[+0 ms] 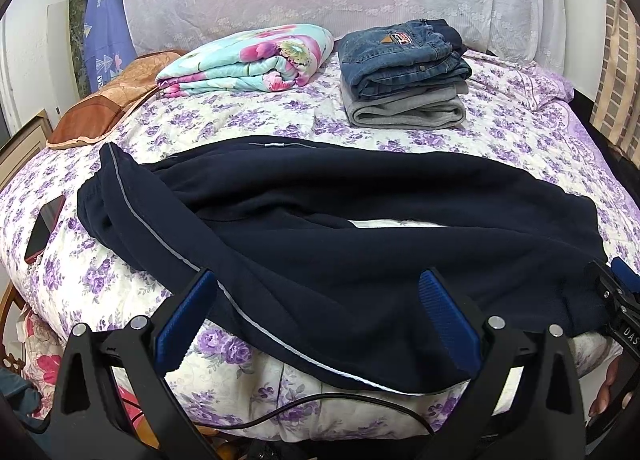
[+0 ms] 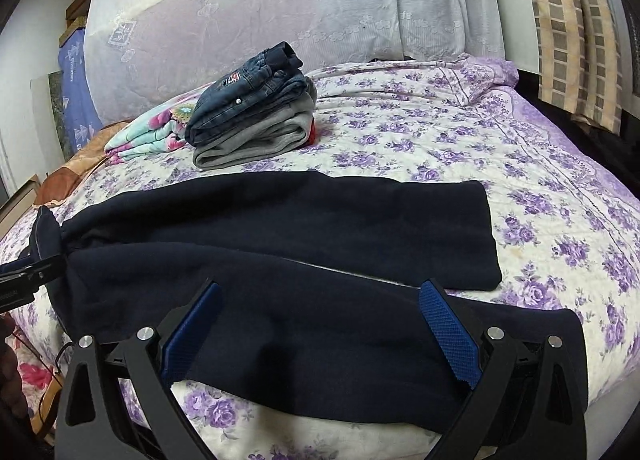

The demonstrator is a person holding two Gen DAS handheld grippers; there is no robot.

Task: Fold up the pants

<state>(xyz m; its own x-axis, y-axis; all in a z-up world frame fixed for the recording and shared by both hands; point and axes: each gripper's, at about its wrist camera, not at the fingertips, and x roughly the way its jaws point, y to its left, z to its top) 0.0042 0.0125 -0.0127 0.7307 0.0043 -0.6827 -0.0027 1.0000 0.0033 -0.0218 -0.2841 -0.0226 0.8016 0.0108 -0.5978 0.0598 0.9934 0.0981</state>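
Dark navy sweatpants [image 1: 340, 227] with a thin grey side stripe lie spread across the near part of the bed, waistband to the left, legs to the right [image 2: 320, 219]. My left gripper [image 1: 316, 284] is open, its blue-padded fingers [image 1: 444, 312] astride the near leg by the stripe, holding nothing. My right gripper [image 2: 320, 296] is open over the near leg, close above the cloth. The right gripper shows at the right edge of the left wrist view [image 1: 618, 300]. The left gripper shows at the left edge of the right wrist view [image 2: 28, 272].
A stack of folded jeans and grey pants [image 1: 404, 79] sits at the back of the bed [image 1: 520, 131]. A folded floral blanket [image 1: 248, 59] and a brown pillow [image 1: 104, 107] lie back left. A phone [image 1: 44, 227] lies at the left edge. A black cable [image 1: 320, 404] runs along the near edge.
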